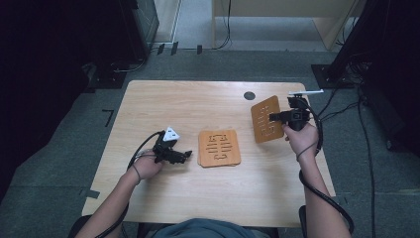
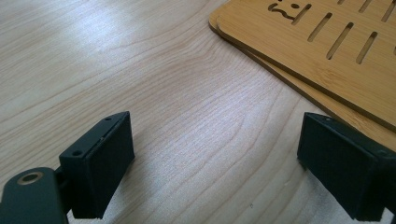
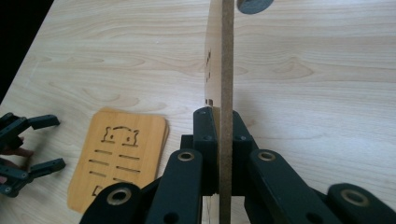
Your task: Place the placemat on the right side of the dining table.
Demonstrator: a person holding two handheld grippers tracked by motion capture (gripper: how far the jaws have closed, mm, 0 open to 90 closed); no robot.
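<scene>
At right of centre in the high view, the right gripper (image 1: 275, 117) is clamped on a slotted wooden mat (image 1: 266, 119), holding it tilted above the table (image 1: 188, 104). In the right gripper view the mat (image 3: 226, 70) stands edge-on at centre frame, pinched between the two jaws.

A stack of matching mats (image 1: 219, 148) lies flat at the middle of the table; two layers show at the upper right of the left gripper view (image 2: 322, 56).

The left gripper (image 1: 184, 156) rests at centre left, just beside the stack, jaws spread apart with nothing between them.

A dark round disc (image 1: 249, 95) is set in the tabletop near the far edge.
</scene>
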